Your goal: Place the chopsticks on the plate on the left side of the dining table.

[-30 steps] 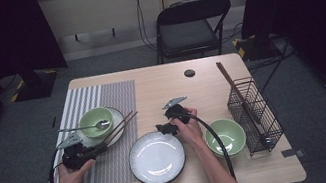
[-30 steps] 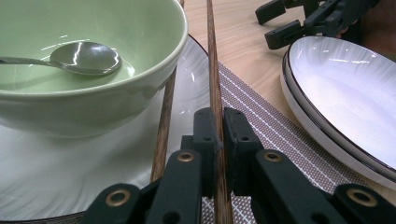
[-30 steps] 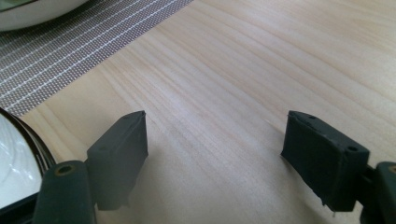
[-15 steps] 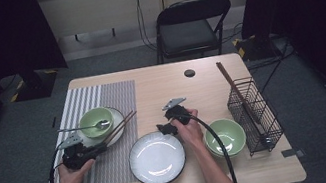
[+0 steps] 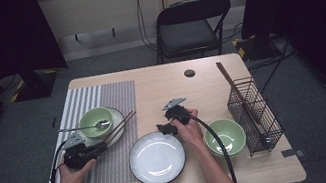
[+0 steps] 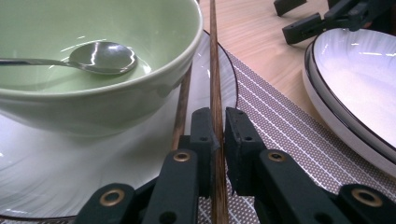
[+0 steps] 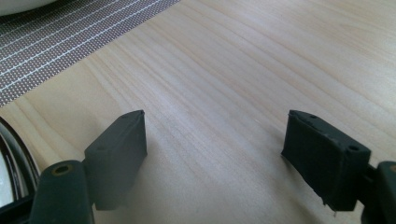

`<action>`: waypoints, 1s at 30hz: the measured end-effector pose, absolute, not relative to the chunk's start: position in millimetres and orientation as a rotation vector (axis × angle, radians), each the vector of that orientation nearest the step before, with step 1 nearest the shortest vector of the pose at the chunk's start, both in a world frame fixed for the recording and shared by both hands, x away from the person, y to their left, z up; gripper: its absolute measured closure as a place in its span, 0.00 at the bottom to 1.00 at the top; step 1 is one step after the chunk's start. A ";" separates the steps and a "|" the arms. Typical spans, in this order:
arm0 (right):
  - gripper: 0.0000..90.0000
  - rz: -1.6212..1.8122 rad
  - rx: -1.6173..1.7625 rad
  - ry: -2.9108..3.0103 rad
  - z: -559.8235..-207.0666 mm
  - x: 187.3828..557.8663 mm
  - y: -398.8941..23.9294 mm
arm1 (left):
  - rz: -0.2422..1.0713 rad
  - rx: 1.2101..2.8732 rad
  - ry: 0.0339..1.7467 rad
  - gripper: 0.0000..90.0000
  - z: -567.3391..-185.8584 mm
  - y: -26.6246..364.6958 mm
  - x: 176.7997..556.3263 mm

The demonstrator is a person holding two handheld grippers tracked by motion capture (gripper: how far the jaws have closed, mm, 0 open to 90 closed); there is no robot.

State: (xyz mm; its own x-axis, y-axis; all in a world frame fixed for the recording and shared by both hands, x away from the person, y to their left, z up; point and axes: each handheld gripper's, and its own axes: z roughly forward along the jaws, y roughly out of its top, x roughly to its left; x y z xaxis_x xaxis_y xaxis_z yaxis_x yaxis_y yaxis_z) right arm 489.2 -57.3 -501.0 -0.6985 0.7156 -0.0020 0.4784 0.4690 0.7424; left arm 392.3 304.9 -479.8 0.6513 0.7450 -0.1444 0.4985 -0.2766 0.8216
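My left gripper [image 5: 101,146] [image 6: 217,122] is closed around one brown chopstick [image 6: 214,56] of a pair [image 5: 121,124]; its jaws have just been opening slightly, with the stick still snug between the pads. The second chopstick [image 6: 182,102] lies beside it, against a green bowl [image 5: 96,121] [image 6: 93,88]. That bowl holds a metal spoon [image 5: 83,128] [image 6: 98,56] and stands on a small white plate [image 5: 117,115] [image 6: 46,163]. My right gripper [image 5: 164,128] [image 7: 215,140] rests low over bare wood, open with nothing between its jaws.
A large white dark-rimmed plate [image 5: 158,159] [image 6: 359,84] sits near the front, between my hands. A second green bowl [image 5: 225,136] and a black wire basket [image 5: 254,113] stand to the right. A striped mat [image 5: 101,97] covers the left side. A chair [image 5: 190,28] stands behind the table.
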 end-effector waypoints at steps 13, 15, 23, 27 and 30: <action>0.23 1.070 1.013 2.408 -501.0 489.2 -57.3 | 0.348 1.923 0.961 0.90 -473.2 305.1 390.1; 0.23 1.070 1.013 2.408 -501.0 489.2 -57.3 | 0.348 1.914 0.968 0.90 -470.8 306.7 389.8; 0.23 1.070 1.014 2.407 -501.0 489.1 -57.3 | 0.313 1.864 0.952 0.90 -465.0 298.8 386.2; 0.24 1.067 1.013 2.406 -501.0 489.0 -57.1 | 0.298 1.884 0.943 0.89 -467.2 291.8 387.3; 0.25 1.063 1.016 2.402 -500.9 488.7 -57.0 | 0.281 1.899 0.947 0.90 -470.1 289.5 388.8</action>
State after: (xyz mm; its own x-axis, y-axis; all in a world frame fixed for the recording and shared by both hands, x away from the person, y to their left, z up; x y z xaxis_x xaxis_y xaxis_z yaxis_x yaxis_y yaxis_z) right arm 488.7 -57.0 -500.9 -0.6942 0.7198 -0.0076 0.4782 0.4691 0.7425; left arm 388.8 289.5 -470.1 0.6720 0.7148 -0.1936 0.4939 -0.2378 0.8364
